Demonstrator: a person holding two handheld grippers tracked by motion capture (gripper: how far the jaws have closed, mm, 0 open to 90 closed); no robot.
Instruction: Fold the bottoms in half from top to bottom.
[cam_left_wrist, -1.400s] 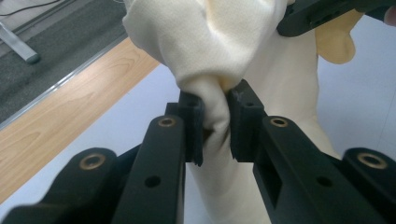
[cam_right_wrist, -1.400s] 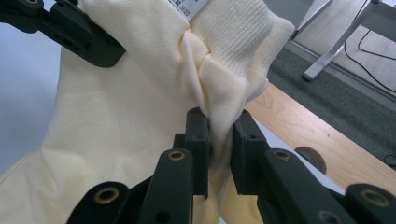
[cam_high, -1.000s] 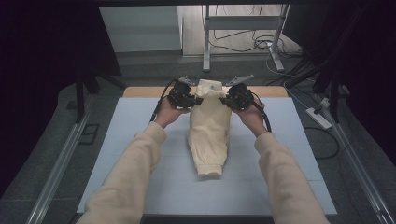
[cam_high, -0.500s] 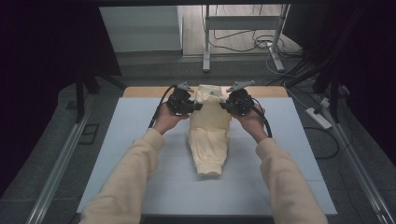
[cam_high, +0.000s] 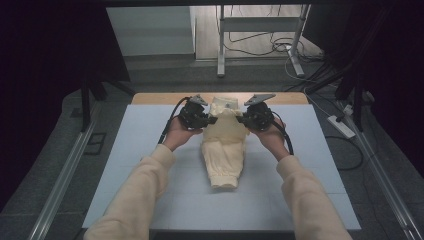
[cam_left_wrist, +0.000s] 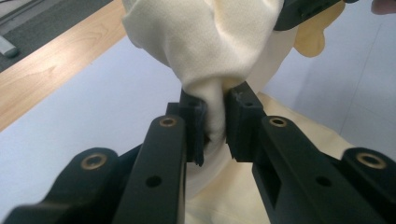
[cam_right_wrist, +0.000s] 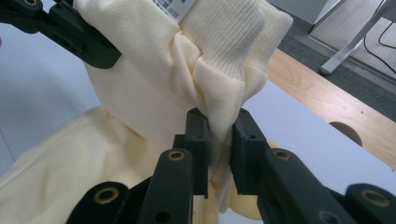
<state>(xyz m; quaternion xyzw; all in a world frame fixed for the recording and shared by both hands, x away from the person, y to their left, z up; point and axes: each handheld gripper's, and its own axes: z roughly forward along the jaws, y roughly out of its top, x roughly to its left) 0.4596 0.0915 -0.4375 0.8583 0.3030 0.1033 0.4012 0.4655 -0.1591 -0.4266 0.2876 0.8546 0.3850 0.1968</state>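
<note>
We see both hands at the far end of the table w/ a cream garment (cam_high: 223, 145) strung between two grippers. The left gripper (cam_left_wrist: 215, 123) is clamped on a bunched fold of the fabric, its jaws pinching the cloth between them. The right gripper (cam_right_wrist: 219, 135) is likewise clenched on a gathered bit of ribbed hem, w/ a printed label just above and beyond its tips. From above, the garment's upper part sits lifted between the left gripper (cam_high: 214, 120) and right gripper (cam_high: 240, 119), while the rest trails back toward the person, lying flat on the pale blue mat (cam_high: 125, 165). A wooden table edge (cam_high: 160, 98) runs just beyond the grippers. Cream sleeves (cam_high: 135, 195) cover both forearms.
</note>
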